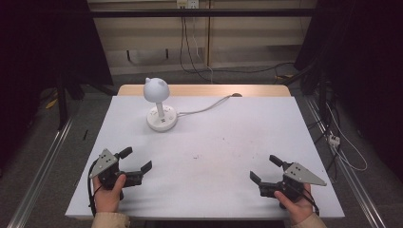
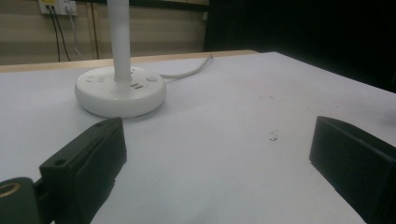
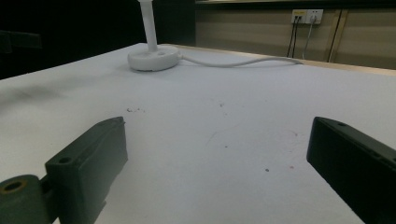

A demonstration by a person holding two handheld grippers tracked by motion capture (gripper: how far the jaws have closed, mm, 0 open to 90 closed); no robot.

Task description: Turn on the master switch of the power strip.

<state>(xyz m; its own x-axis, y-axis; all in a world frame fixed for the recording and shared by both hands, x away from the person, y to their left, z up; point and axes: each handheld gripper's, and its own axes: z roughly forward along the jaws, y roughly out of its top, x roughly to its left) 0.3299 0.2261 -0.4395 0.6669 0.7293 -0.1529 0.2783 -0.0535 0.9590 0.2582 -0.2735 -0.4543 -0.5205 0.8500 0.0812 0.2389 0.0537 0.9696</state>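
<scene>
Item: small white desk lamp with round dome head, upright stem and disc base (image 1: 161,116) — stands on the white table top (image 1: 218,152) toward its far left, white cable (image 1: 209,107) trailing to the far edge. Stem axis vertical.

Left black two-jaw gripper (image 1: 138,160): jaws spread, empty, at the near left corner. Lamp lies ahead and slightly right — this hand is nearer.

Right black two-jaw gripper (image 1: 264,168): jaws spread, empty, near right; lamp well apart, ahead-left.

A white-topped table (image 1: 237,142) with a wooden far edge stands on grey floor (image 1: 43,156). Behind it runs a beige panelled wall (image 1: 157,38) with a socket (image 1: 187,4) and hanging black cables (image 1: 186,42). Dark curtains (image 1: 43,42) flank both sides.
</scene>
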